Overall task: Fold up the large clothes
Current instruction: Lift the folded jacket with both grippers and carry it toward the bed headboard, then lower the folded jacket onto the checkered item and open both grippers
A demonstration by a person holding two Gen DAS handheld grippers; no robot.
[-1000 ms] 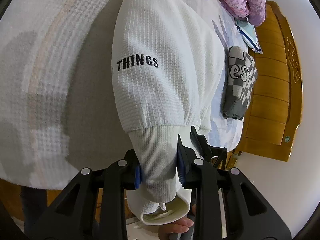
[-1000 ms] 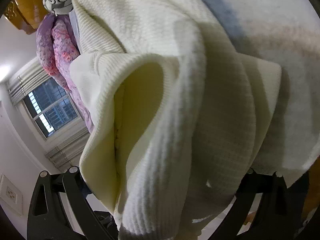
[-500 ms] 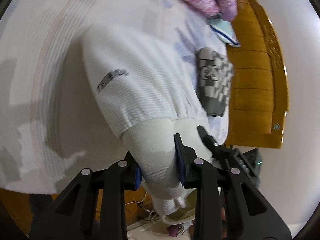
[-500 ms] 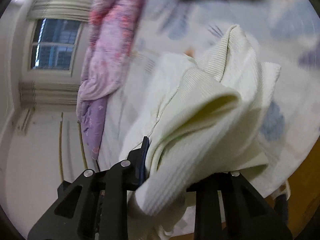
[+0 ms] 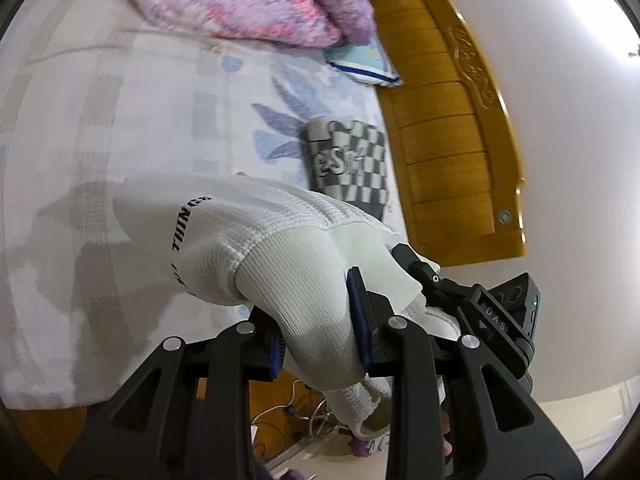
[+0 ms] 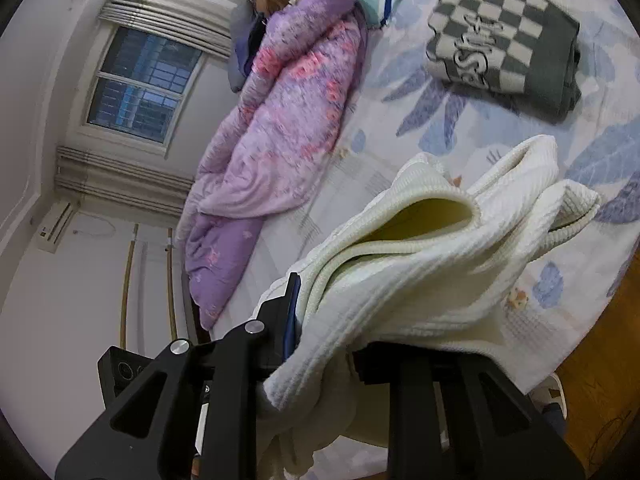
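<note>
A white waffle-knit sweater with black lettering on its sleeve is held above the bed. My left gripper is shut on the sweater's ribbed cuff. My right gripper is shut on a bunched fold of the same sweater, whose far part drapes onto the bed sheet. The right gripper's right finger is hidden under cloth. The right gripper's body shows at the right of the left wrist view.
A folded grey checkered garment lies on the floral sheet near the wooden headboard; it also shows in the right wrist view. A purple-pink quilt and a pale pillow lie along the far side. A window is behind.
Both grippers have lifted and pulled back from the bed with the sweater. The sweater has come off the sheet and now hangs bunched; more of the bed and the folded garment show.
</note>
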